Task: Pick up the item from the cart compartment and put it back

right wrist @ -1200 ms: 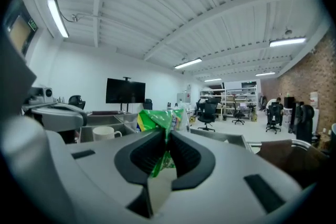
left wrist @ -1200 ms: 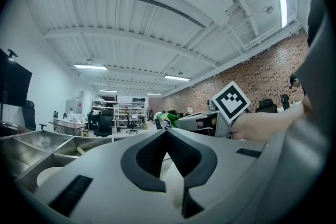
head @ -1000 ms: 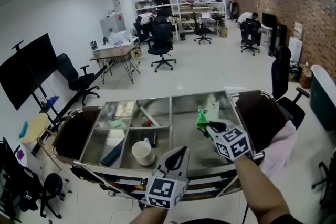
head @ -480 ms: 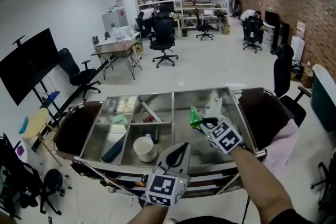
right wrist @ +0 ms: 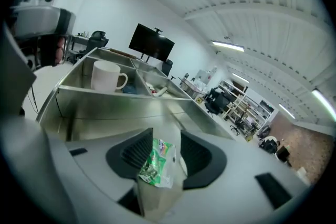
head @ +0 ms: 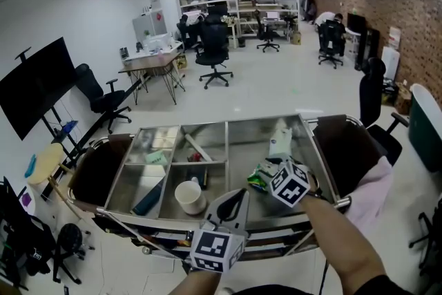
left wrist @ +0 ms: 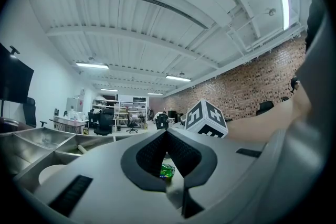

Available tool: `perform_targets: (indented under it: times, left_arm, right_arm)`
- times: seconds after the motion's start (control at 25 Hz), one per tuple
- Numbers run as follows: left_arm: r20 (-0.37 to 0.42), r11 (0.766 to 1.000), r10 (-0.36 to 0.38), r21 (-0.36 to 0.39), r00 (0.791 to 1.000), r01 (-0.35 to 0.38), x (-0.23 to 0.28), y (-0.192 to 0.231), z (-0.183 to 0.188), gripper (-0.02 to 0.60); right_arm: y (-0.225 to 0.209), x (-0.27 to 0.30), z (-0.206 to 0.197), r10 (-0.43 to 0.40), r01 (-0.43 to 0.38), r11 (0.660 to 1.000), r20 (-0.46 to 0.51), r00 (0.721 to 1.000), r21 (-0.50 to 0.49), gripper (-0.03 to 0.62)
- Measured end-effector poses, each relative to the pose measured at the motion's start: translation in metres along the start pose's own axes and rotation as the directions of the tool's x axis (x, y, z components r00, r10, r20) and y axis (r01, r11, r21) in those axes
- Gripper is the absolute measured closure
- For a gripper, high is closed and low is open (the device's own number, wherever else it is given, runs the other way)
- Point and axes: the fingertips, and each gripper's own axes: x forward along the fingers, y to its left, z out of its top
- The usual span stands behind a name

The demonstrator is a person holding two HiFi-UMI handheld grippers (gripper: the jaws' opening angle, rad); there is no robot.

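Nearest me, right of the white mug (head: 188, 200), my left gripper (head: 239, 195) is closed and empty. Further right of the mug, my right gripper (head: 271, 175) has just been opening its jaws wide. The green packet (head: 257, 178) lies loose between them in the cart (head: 324, 169) compartment and could snag a pad when I withdraw.

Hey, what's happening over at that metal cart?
A person works over a steel cart with a handheld gripper in each hand. The right gripper has just been opening its jaws around a green snack packet, which lies loose between them in the cart's large right compartment. The left gripper hangs shut near the cart's front edge, holding nothing.
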Motion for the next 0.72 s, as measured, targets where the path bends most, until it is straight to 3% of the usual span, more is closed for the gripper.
perform_targets:
  times: [0.2,0.28,0.36,0.4,0.72]
  left_arm:
    - [-0.002,1.000,0.004,0.000,1.000,-0.004,0.003,0.001,-0.001,0.581]
    - [-0.003,1.000,0.005,0.002,1.000,-0.005,0.003,0.001,-0.001,0.581]
    - [-0.005,1.000,0.004,0.001,1.000,-0.004,0.003,0.001,-0.002,0.581]
    - [-0.005,1.000,0.002,-0.001,1.000,-0.002,0.003,0.000,-0.003,0.581]
    - [-0.011,1.000,0.005,-0.001,1.000,-0.005,0.004,-0.002,-0.004,0.581]
  right_arm:
    - [0.000,-0.002,-0.001,0.015,-0.016,0.999,0.013,1.000,0.043,0.404]
    - [0.000,-0.004,0.001,0.020,-0.023,0.997,0.036,0.999,0.076,0.444]
    - [-0.001,-0.009,0.003,0.020,-0.029,0.990,0.067,0.998,0.136,0.563]
    - [-0.001,-0.011,0.004,0.026,-0.040,0.983,0.083,0.996,0.179,0.572]
    - [-0.012,-0.035,0.009,0.021,-0.104,0.907,0.204,0.979,0.408,0.574]
